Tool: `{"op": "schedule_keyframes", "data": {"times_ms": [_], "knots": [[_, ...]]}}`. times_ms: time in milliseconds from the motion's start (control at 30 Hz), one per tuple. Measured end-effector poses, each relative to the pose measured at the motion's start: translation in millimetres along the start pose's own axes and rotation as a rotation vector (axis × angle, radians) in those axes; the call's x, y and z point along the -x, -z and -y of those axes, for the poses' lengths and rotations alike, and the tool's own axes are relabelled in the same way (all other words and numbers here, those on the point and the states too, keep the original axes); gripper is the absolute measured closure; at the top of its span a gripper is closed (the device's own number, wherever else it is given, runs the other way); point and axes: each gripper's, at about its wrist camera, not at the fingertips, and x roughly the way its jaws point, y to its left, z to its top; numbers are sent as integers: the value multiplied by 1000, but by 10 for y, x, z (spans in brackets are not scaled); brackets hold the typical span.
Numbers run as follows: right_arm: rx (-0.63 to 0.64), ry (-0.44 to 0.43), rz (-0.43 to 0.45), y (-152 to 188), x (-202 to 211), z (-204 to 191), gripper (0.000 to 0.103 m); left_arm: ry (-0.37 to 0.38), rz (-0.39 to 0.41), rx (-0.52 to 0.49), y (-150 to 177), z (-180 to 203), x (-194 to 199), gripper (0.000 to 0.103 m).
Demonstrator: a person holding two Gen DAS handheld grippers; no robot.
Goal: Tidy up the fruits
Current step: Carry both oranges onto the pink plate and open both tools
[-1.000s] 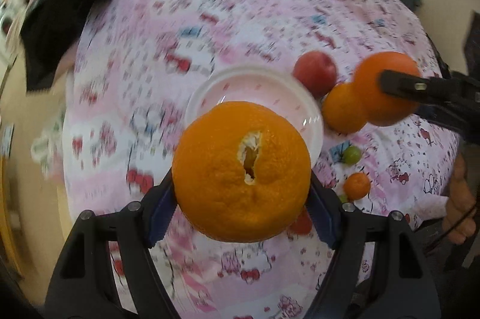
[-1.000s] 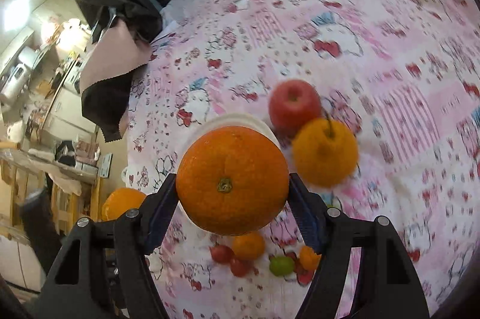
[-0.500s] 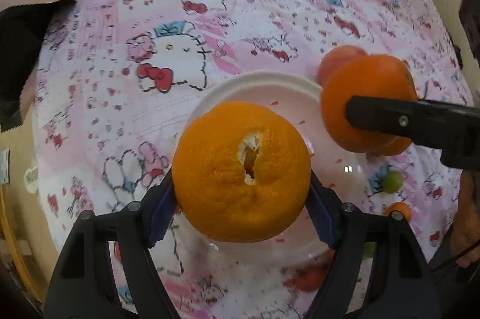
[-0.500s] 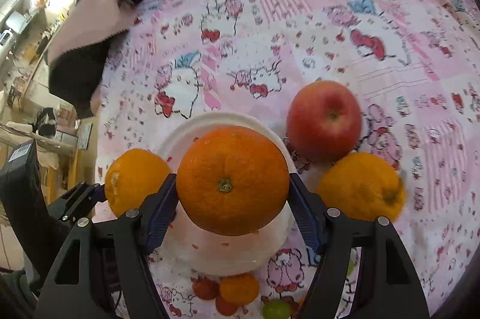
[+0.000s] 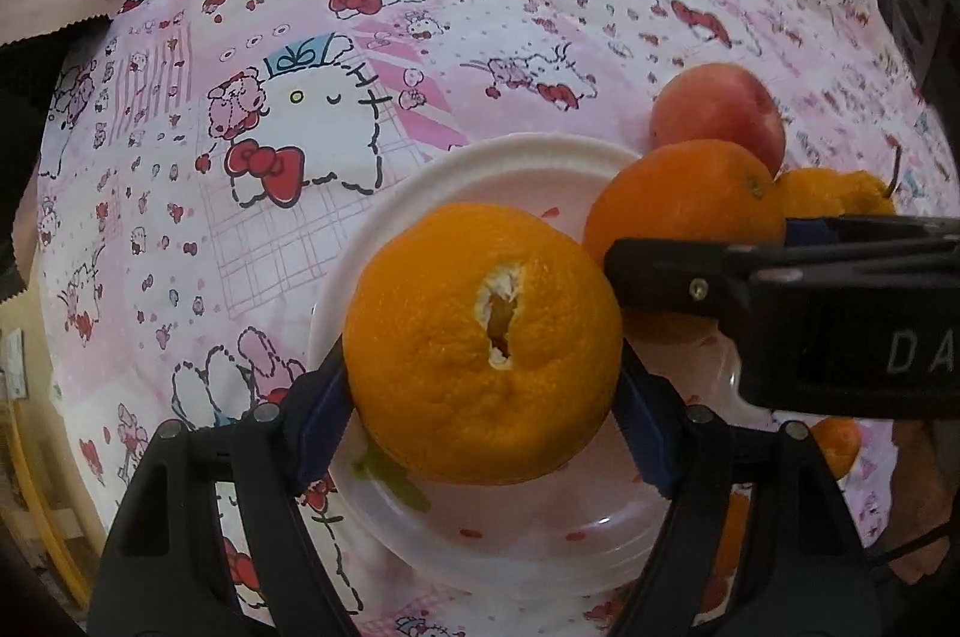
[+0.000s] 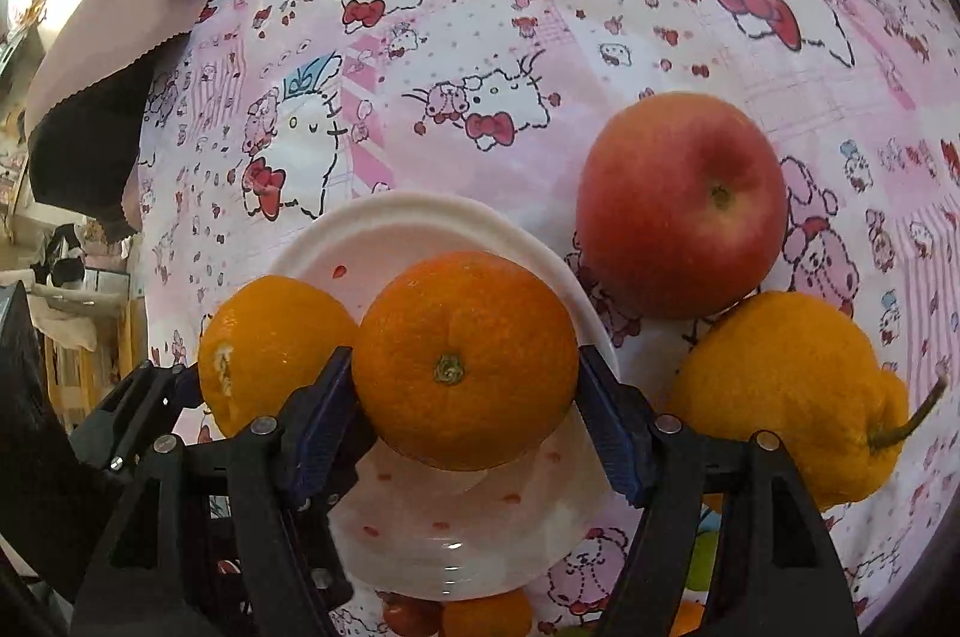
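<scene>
My left gripper (image 5: pixel 483 409) is shut on a large orange with a split in its peel (image 5: pixel 483 367), held low over the white plate (image 5: pixel 510 151). Beside it, my right gripper (image 6: pixel 465 415) is shut on a smooth orange with a green stem button (image 6: pixel 465 361), also over the plate (image 6: pixel 420 217). In the right wrist view the split-peel orange (image 6: pixel 264 337) shows at the left, close against the smooth one. In the left wrist view the smooth orange (image 5: pixel 678 199) sits behind the right gripper's near finger (image 5: pixel 690 283).
A red apple (image 6: pixel 678 205) and a bumpy yellow-orange citrus with a stem (image 6: pixel 786 391) lie on the pink patterned cloth (image 6: pixel 540 7) right of the plate. Several small fruits (image 6: pixel 486 616) lie at the plate's near edge. Dark and pink fabric (image 6: pixel 90 97) hangs at the far left.
Both grippers have come down toward the plate with their oranges. The two oranges have drawn together and now sit side by side over the plate.
</scene>
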Motion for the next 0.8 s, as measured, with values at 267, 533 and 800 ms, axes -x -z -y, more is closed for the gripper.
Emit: {"op": "schedule_keyframes", "data": {"times_ms": [267,533,800], "knots": [[5,-17,-14,38,-34,-18,27,-8,-39,22,39,-56,-94,26],[12,-78,66,1,181,-43,25,-10,-13,39,30,-89,-96,26],[-20,-101,87,-30,359,34,21,-1,-5,74,74,-128,-36,25]]}}
